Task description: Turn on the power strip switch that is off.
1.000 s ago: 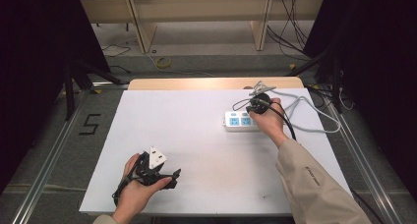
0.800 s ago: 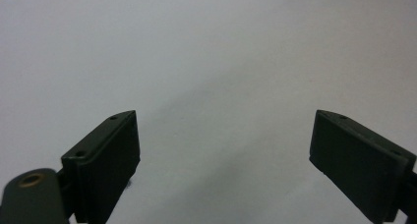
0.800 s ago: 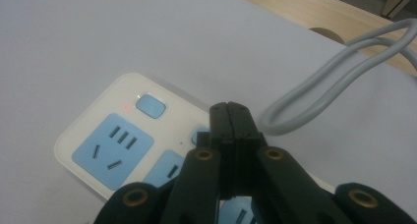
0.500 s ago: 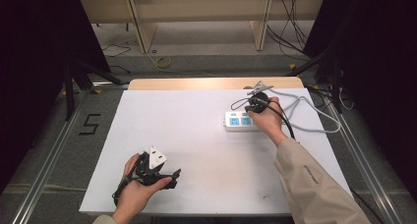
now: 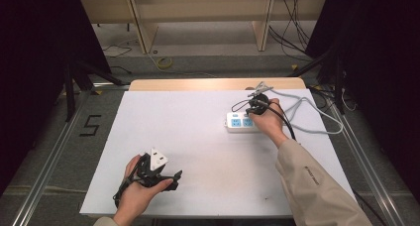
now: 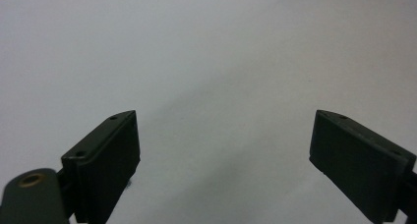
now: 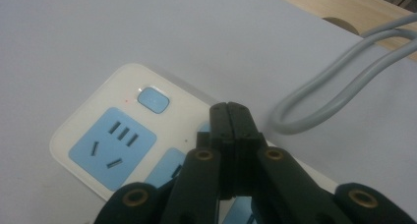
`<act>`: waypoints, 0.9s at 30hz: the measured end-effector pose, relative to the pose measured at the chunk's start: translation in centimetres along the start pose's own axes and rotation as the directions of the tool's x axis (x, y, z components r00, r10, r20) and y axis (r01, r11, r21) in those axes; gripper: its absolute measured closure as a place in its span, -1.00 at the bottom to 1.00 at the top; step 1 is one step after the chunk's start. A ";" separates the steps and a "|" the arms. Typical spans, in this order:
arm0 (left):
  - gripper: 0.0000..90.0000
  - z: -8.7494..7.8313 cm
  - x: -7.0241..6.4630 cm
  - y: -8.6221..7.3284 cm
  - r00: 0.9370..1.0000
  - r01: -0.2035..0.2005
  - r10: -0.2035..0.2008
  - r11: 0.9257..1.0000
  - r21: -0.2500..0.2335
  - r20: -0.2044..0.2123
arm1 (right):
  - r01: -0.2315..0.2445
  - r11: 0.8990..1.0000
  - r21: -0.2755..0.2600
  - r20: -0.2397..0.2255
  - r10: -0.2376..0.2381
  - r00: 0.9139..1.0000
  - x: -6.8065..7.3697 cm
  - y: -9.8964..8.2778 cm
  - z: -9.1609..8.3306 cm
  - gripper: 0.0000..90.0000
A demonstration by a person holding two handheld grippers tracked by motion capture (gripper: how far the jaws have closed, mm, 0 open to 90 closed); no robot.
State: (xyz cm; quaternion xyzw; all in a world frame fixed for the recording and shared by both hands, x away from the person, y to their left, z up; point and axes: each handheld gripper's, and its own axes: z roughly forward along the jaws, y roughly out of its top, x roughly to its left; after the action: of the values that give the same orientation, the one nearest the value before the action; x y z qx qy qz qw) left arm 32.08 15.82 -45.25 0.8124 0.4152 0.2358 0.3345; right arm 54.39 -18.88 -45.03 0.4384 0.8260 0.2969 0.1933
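Note:
A white power strip (image 5: 238,122) with blue sockets lies on the table's right half, its grey cable (image 5: 307,118) looping off to the right. My right gripper (image 5: 253,108) hovers over the strip's right part, jaws shut with nothing between them. In the right gripper view the shut gripper (image 7: 232,111) points down at the power strip (image 7: 98,135), just right of its blue switch button (image 7: 153,99), with the grey cable (image 7: 324,94) beyond. My left gripper (image 5: 171,179) rests near the front left edge, jaws wide open. The open left gripper (image 6: 223,135) looks onto bare white table.
The white tabletop (image 5: 188,132) has a wooden strip (image 5: 208,84) along its far edge. A wooden frame (image 5: 198,13) and loose cables (image 5: 292,32) sit on the floor behind. Metal rails (image 5: 49,151) run along both sides of the table.

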 end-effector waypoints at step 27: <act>-0.75 0.0 0.0 0.0 1.000 -0.005 0.005 1.000 0.000 -0.001 | 0.001 1.000 0.029 -0.013 0.000 1.000 0.4 0.4 0.4 1.00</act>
State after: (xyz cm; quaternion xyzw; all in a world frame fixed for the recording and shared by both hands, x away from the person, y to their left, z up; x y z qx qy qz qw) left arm 32.05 15.77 -45.20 0.8134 0.4132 0.2369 0.3338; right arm 54.65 -18.23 -45.03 0.4390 0.8315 0.2878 0.1816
